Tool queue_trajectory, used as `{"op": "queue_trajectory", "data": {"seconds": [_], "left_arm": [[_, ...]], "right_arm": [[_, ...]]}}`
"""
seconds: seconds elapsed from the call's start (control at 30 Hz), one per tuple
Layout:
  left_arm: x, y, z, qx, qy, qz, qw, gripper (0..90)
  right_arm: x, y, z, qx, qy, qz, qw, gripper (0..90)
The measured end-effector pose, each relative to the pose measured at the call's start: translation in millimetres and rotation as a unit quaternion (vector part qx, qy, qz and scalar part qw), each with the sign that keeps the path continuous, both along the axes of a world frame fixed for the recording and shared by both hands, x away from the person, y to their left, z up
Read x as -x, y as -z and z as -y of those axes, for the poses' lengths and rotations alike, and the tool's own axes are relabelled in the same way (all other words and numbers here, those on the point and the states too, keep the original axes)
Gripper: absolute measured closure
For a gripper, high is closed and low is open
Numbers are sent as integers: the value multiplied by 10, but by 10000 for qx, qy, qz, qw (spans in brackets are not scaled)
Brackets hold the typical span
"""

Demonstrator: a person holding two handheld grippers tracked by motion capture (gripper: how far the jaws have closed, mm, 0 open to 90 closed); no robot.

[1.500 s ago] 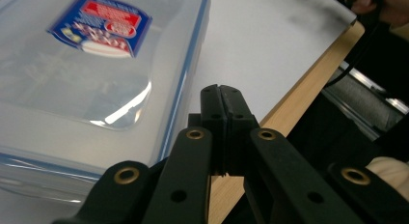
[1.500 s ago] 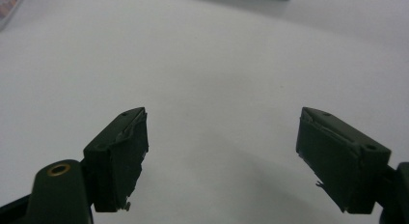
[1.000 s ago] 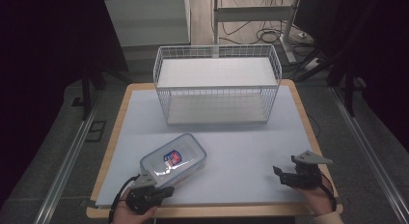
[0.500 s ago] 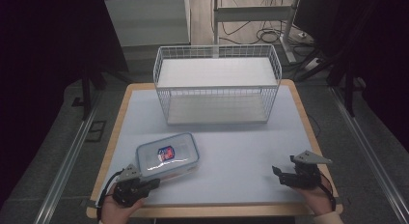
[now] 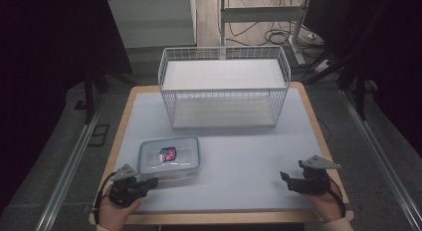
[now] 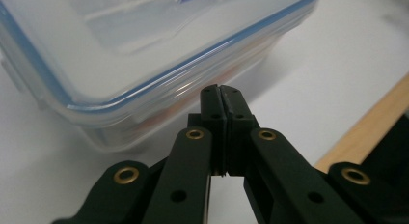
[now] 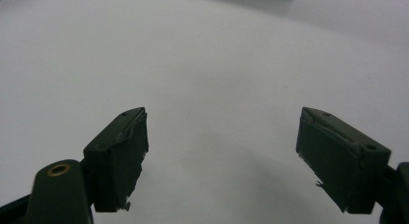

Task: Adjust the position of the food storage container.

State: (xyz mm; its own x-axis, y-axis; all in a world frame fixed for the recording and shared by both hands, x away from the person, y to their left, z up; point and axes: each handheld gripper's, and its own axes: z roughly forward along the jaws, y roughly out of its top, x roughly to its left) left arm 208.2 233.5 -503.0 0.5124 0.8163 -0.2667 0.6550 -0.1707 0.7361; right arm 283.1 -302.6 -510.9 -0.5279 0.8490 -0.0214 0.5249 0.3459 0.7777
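While left gripper [image 6: 222, 96] jaws meet (empty), right gripper [image 7: 222, 156] gapes.

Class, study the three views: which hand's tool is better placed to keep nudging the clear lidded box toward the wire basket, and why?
Left. The left tool, jaws shut, sits right at the clear lidded box, with the wire basket beyond. The right tool is open over bare mat, well away.

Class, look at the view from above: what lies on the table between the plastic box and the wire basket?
Nothing: in the high view, bare mat separates box and basket.
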Motion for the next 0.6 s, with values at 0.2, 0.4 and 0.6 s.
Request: {"op": "queue_trajectory", "data": {"seconds": [0.2, 0.4, 0.6], "left_arm": [[-47, -239, -255, 68, -488, 298, 9983, 894], [-478, -113, -651, 12, -1282, -7, 9917, 900], [-670, 114, -675, -3, -1256, -382, 9913, 900]], "right_arm": [[-13, 0, 9, -12, 43, -9, 10000, 190], [-18, 6, -1, 15, 39, -8, 10000, 191], [-25, 20, 1, 64, 50, -32, 10000, 190]]}}
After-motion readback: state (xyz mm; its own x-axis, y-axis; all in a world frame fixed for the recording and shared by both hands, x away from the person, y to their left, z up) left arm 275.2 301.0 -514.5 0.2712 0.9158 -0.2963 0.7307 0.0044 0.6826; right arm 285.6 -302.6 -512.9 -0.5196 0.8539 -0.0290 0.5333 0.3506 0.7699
